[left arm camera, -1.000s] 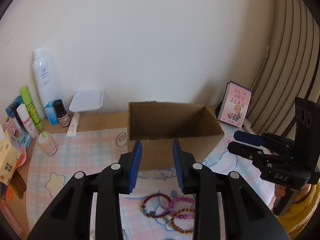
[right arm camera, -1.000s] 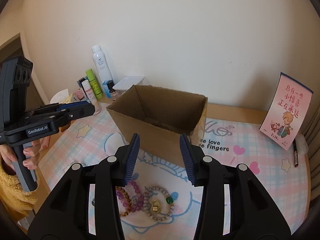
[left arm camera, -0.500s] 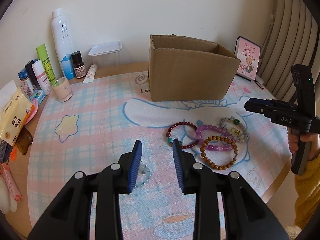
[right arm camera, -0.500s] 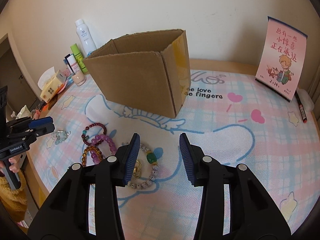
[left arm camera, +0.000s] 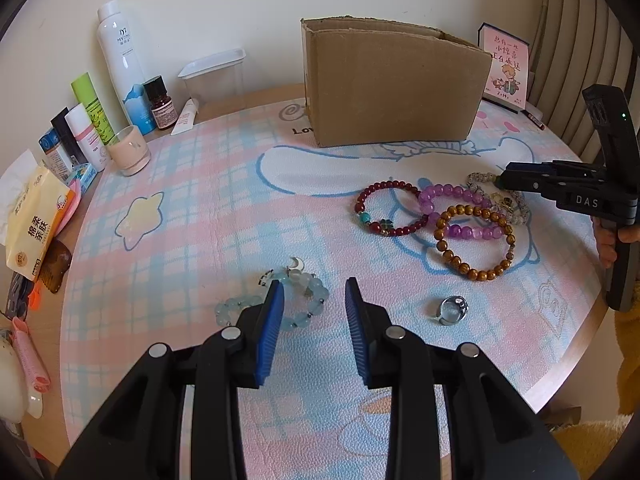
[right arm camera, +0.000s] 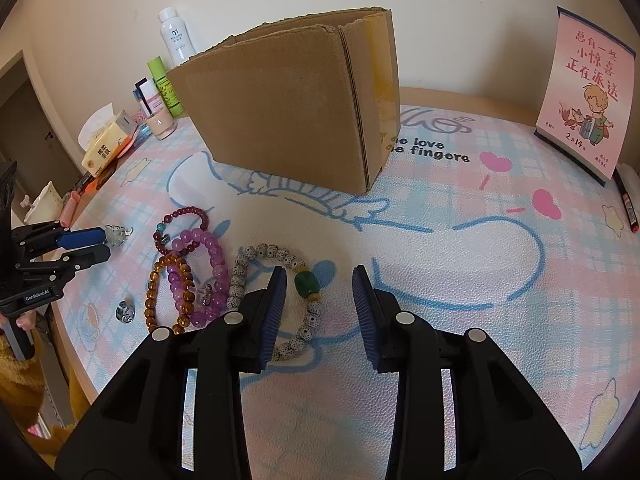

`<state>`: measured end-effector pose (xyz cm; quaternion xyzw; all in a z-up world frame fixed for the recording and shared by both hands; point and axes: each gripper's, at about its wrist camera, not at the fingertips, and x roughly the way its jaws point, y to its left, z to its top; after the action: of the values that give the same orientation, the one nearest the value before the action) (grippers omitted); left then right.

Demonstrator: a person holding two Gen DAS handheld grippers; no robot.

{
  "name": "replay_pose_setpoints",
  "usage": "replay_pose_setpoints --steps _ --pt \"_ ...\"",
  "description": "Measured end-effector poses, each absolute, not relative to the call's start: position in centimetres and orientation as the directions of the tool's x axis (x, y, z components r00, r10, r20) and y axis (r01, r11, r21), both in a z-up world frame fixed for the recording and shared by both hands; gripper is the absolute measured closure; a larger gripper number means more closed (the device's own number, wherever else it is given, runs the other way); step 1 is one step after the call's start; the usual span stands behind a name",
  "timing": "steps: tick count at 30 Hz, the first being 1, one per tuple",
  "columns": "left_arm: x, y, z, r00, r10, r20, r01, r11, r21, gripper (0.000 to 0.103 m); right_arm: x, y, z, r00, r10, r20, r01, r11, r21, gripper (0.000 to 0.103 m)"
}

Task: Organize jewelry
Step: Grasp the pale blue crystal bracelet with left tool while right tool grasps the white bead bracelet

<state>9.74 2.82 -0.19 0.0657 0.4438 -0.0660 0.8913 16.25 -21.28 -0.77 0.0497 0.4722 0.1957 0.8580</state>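
Left wrist view: left gripper (left arm camera: 314,304) low over the pastel plaid mat (left arm camera: 192,216), fingers spread wide, nothing between them. Pale aqua bead bracelet (left arm camera: 298,300) with a moon charm lies on the mat right at the left fingertip; that finger hides part of its loop. Silver ring (left arm camera: 450,310) sits just right of the right fingertip, apart from it. Further out, a cluster: dark red bead bracelet (left arm camera: 386,210), purple bead bracelet (left arm camera: 460,212) and amber bead bracelet (left arm camera: 474,242), overlapping each other. A speckled white bracelet (left arm camera: 480,178) is mostly covered by the other gripper, seen side-on at the right edge; its opening can't be judged here. Cardboard box (left arm camera: 394,84) stands upright behind the jewelry, inside not visible. Toiletry bottles (left arm camera: 120,64) and a tissue pack (left arm camera: 34,224) crowd the left edge, partly cut off.

Right wrist view: right gripper (right arm camera: 320,296) also spread wide, empty, low over the mat. Speckled white bracelet with a green bead (right arm camera: 306,284) lies under the left finger; the green bead shows in the gap and the finger covers part of the loop. Purple, amber and dark red bracelets lie left of it, the ring near the mat edge. Left gripper shows at far left, tips apart beside the aqua bracelet, which is small and hard to make out. Pink calendar card (right arm camera: 584,96) stands at right.
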Motion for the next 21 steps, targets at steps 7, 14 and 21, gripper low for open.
replay_pose_setpoints --steps 7,14,21 --pt "10.3 2.9 -0.8 0.575 -0.071 -0.815 0.181 0.983 0.042 0.081 16.5 -20.7 -0.9 0.465 0.381 -0.799 -0.303 0.916 0.261 0.082" --pt "10.7 3.1 -1.4 0.561 -0.053 -0.826 0.176 0.983 0.057 0.092 16.9 -20.6 -1.0 0.466 0.345 -0.815 -0.29 0.93 0.227 0.091" --pt "10.4 4.4 -0.2 0.591 -0.097 -0.801 0.158 0.987 -0.003 0.095 17.0 -21.1 -0.2 0.456 0.387 -0.801 -0.279 0.917 0.284 0.091"
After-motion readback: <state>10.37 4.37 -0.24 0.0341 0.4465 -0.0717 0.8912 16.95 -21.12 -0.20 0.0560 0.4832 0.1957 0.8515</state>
